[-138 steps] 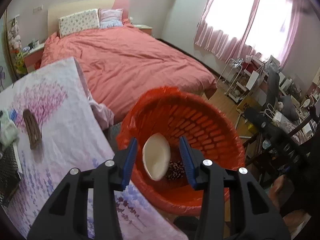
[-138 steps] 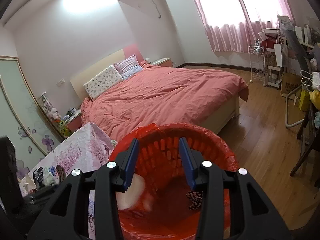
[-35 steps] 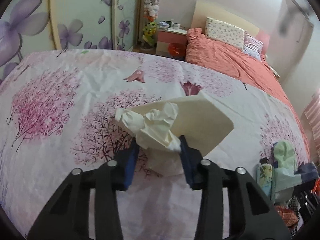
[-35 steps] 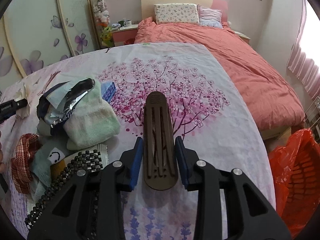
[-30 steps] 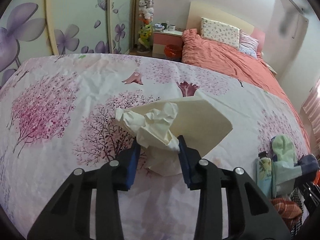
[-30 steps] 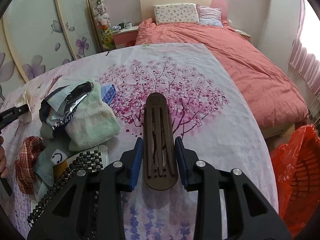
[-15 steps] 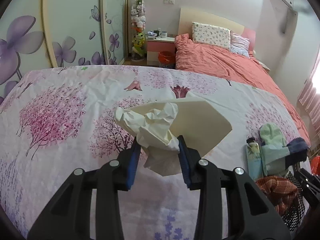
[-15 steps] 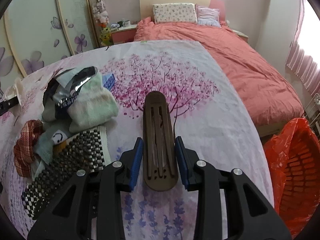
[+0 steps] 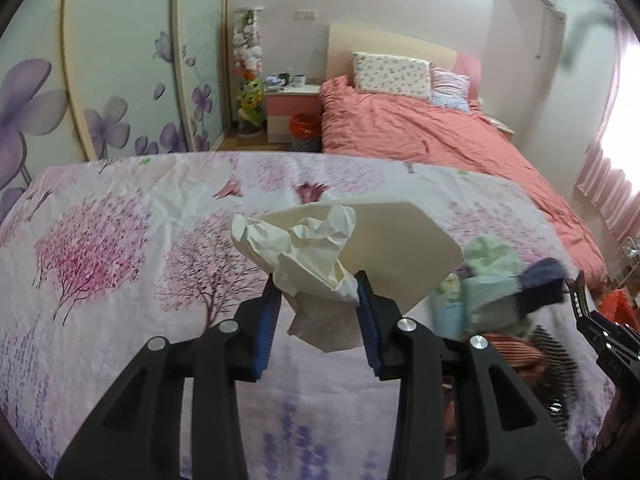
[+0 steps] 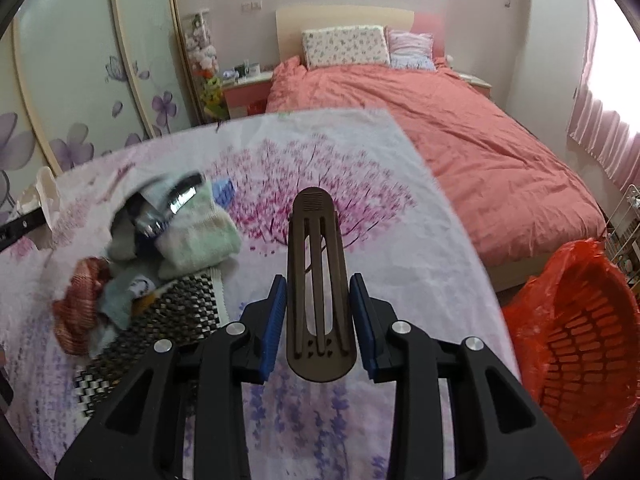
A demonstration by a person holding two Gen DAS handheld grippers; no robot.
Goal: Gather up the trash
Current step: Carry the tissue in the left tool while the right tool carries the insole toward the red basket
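table edge (image 10: 460, 216), orange basket (image 10: 580, 344) beside

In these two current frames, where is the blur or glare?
Left wrist view: the clothes pile at right is motion-smeared, the crumpled paper sharp. Right wrist view: the clothes are smeared, the window is blown out, and the brown slotted piece is sharp.

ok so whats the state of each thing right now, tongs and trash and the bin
left tongs: shut on crumpled paper
crumpled paper: held up off the flowered cloth
right tongs: shut on brown slotted piece
brown slotted piece: held, pointing away from the camera
orange bin: open, lined with a red bag, beside the table
clothes pile: loose heap on the cloth
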